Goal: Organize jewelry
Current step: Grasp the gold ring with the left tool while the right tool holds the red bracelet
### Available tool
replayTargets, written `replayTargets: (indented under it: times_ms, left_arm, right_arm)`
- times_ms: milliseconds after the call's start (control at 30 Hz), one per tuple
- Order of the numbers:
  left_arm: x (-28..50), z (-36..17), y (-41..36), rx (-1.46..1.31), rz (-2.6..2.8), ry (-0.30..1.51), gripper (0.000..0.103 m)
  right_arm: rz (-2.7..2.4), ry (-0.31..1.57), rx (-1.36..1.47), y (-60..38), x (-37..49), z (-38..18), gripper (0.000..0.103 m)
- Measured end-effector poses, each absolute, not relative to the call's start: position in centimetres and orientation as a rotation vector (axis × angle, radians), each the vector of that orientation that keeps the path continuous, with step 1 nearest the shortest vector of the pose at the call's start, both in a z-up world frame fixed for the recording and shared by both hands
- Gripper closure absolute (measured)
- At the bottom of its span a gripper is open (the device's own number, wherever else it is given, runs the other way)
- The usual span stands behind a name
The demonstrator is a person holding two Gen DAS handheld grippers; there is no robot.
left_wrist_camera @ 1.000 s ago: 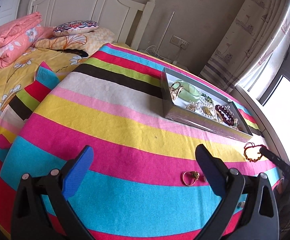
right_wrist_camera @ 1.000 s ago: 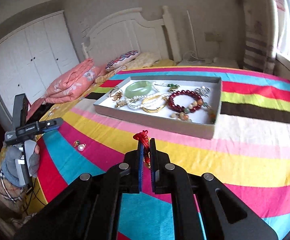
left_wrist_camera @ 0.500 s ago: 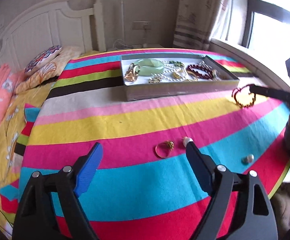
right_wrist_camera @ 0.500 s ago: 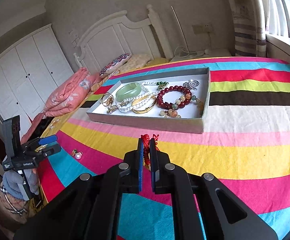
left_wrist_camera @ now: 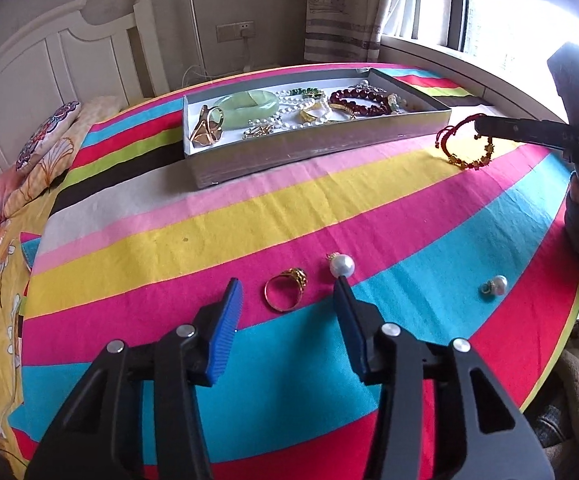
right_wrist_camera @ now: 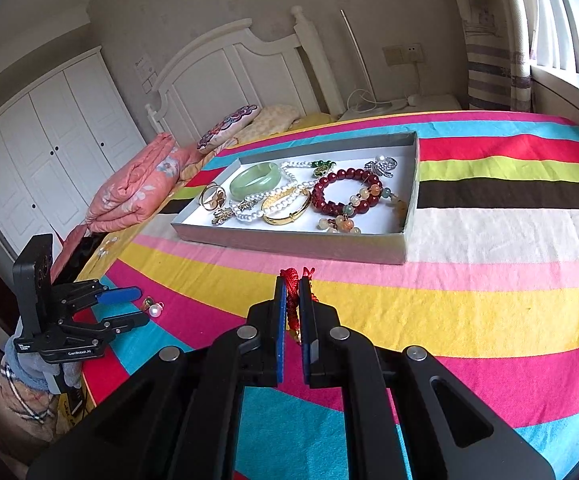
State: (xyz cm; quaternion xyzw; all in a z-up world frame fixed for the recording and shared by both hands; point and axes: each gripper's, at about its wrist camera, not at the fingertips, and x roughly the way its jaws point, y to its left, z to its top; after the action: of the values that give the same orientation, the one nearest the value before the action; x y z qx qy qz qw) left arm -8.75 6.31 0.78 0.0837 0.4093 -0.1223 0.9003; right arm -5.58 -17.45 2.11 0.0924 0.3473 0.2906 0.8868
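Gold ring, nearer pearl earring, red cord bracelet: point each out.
gold ring [left_wrist_camera: 285, 291]: left wrist view, on its band on the blanket.
pearl earring [left_wrist_camera: 342, 265]: left wrist view, on the pearl.
red cord bracelet [left_wrist_camera: 466, 145]: left wrist view, on its loop of cord.

Bed [left_wrist_camera: 137, 248] w/ a bright striped cover – grey tray [left_wrist_camera: 313, 148] of jewelry sits toward the window side. Loose on the cover, well apart from it: gold ring [left_wrist_camera: 286, 289], pearl earring [left_wrist_camera: 341, 266] just beside it, 2nd pearl earring [left_wrist_camera: 494, 285] further right. Pillows [right_wrist_camera: 229, 126] and folded pink quilt [right_wrist_camera: 137, 184] near the headboard.
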Motion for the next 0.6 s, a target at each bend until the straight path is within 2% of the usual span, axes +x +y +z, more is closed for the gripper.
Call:
replayTargets:
  times_ms: [133, 200, 233, 600]
  left_arm:
    - [-8.48, 0.79, 6.13, 0.176, -0.27, 0.849, 0.061]
    - [-8.52, 0.78, 6.22, 0.168, -0.296, 0.848, 0.072]
    - [-8.6, 0.79, 6.2, 0.175, -0.297, 0.843, 0.082]
    - [-9.44, 1.03, 5.84, 0.218, -0.237, 0.796, 0.082]
  right_arm:
    - [0.604, 0.722, 0.193, -17.45, -5.57, 2.12, 0.096]
    - [0.604, 0.722, 0.192, -17.44, -5.58, 2.12, 0.096]
    - [0.604, 0.722, 0.193, -17.45, -5.58, 2.12, 0.096]
    - [0.608, 0.714, 0.197, -17.53, -5.67, 2.22, 0.096]
